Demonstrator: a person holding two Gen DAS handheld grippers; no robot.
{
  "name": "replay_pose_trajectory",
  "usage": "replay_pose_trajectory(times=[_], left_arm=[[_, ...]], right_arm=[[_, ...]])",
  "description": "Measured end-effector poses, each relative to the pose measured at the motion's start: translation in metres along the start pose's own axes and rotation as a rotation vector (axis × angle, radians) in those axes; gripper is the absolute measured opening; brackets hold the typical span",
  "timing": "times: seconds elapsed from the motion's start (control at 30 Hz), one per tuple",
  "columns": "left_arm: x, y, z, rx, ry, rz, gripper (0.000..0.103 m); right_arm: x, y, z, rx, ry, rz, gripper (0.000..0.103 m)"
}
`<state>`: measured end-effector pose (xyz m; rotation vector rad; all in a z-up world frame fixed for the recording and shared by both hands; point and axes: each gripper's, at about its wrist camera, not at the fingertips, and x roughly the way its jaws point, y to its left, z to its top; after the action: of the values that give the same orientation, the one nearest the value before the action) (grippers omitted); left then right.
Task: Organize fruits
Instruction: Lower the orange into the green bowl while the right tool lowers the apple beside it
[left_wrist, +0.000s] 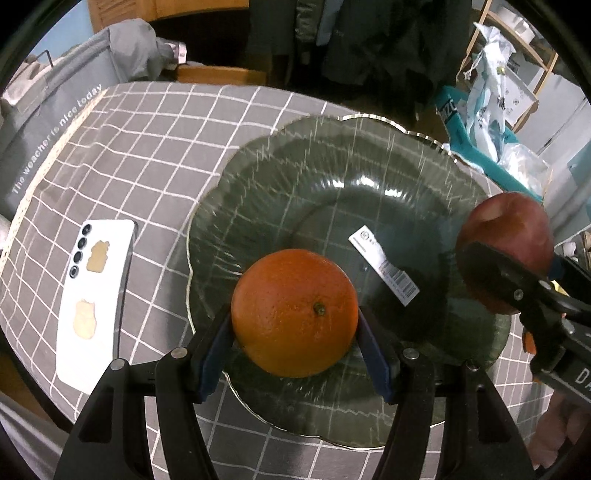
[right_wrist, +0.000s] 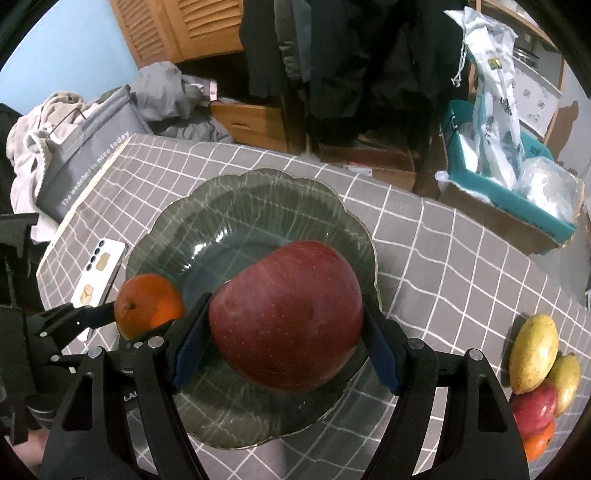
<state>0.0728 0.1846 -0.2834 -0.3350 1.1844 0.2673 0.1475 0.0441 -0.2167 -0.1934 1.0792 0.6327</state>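
My left gripper is shut on an orange and holds it over the near part of a green glass plate. My right gripper is shut on a red apple over the same plate. The apple also shows in the left wrist view at the plate's right edge. The orange shows in the right wrist view at the plate's left edge, held by the left gripper.
A white phone lies face down left of the plate on the grey checked tablecloth. A heap of mangoes, an apple and an orange lies at the table's right. A teal box with bags and a grey bag stand beyond the table.
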Motion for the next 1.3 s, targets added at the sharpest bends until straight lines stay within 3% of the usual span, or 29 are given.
replay_pose_trajectory(times=[0.3,0.47,0.6,0.63,1.3], left_arm=[[0.016,-0.002,-0.005,-0.006,0.064,-0.002,0.067],[0.015,-0.001,-0.005,-0.018,0.057,-0.012,0.069],[0.005,0.000,-0.002,-0.012,0.013,-0.011,0.087],[0.001,-0.001,-0.001,-0.007,-0.002,-0.010,0.088],[-0.026,0.011,-0.002,-0.011,-0.035,0.039,0.088]], right_arm=[[0.004,-0.001,-0.001,0.008,0.010,0.010,0.076],[0.005,-0.003,-0.001,0.017,0.012,0.016,0.076],[0.007,-0.003,-0.001,0.026,0.015,0.026,0.076],[0.007,-0.004,0.000,0.029,0.018,0.031,0.076],[0.022,0.001,-0.003,0.039,0.091,0.055,0.077]])
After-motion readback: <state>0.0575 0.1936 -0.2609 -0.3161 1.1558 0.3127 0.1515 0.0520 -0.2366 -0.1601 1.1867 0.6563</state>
